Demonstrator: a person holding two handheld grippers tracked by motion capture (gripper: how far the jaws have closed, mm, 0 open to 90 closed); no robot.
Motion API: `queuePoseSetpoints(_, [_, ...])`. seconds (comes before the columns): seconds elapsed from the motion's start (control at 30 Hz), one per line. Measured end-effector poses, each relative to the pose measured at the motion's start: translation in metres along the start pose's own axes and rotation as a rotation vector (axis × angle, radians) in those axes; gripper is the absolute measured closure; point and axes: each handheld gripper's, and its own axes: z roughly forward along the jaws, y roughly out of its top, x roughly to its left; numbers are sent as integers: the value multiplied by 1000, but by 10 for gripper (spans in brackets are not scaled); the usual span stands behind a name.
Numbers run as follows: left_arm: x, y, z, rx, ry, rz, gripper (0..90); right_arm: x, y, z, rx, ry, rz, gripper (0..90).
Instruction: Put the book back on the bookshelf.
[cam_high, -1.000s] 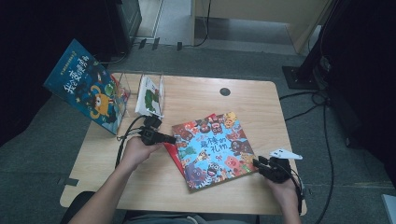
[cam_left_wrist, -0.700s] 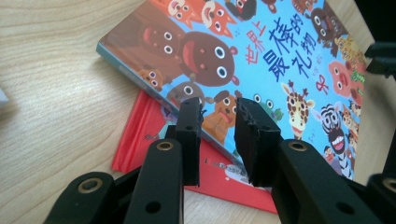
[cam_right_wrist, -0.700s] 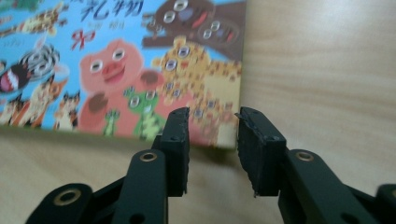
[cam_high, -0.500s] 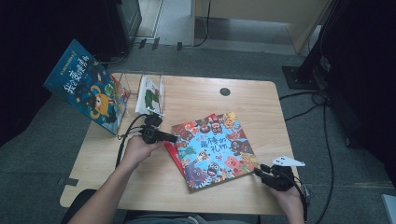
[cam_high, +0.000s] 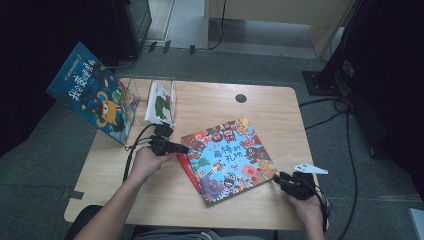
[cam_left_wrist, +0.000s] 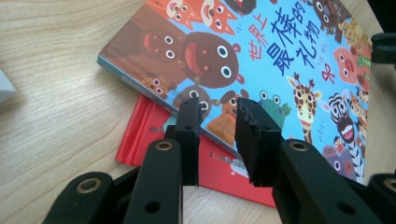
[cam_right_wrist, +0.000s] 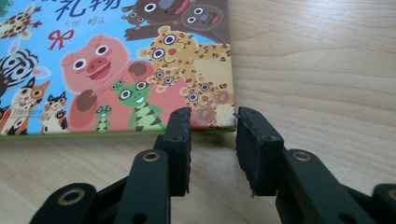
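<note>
High view: fixed overhead, looking forward and down across the whole light wooden table (cam_high: 210, 200). Left gripper view: close and low, facing the blue animal-covered picture book (cam_left_wrist: 289, 60) at its left edge. Right gripper view: close, facing that book's corner. All three share the book.

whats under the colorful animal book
A red book lies under the animal book, its edge poking out near the left gripper. The rest, cover included, is hidden.

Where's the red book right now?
In the high view the red book lies near the table's middle, mostly under the animal picture book, its edge peeking out just beside the left gripper.
</note>
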Motion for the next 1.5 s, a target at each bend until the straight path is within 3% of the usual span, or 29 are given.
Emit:
queuePoseSetpoints(0.23, [2,-6,-3,6,13,-9,698,-6,5,5,-9,2,33,654])
queuePoseSetpoints(0.37, [5,-8,-7,-13,-19,-37,691,-9,9,9,-15,-2,43,648])
queuePoseSetpoints(0.63, [10,-15,-14,-26,15,-56,682,-15,20,19,-28,-17,64,662])
queuePoseSetpoints(0.8, [12,-21,-17,-15,20,-65,654,-19,24,24,-34,-18,96,639])
queuePoseSetpoints(1.0, [13,-25,-18,-14,27,-68,646,-21,29,29,-39,-26,98,637])
queuePoseSetpoints(1.23, [12,-29,-21,-30,34,-55,550,-24,36,35,-42,-36,114,625])
queuePoseSetpoints(1.5, [18,-28,-24,-37,53,-71,503,-28,45,46,-53,-55,121,625])
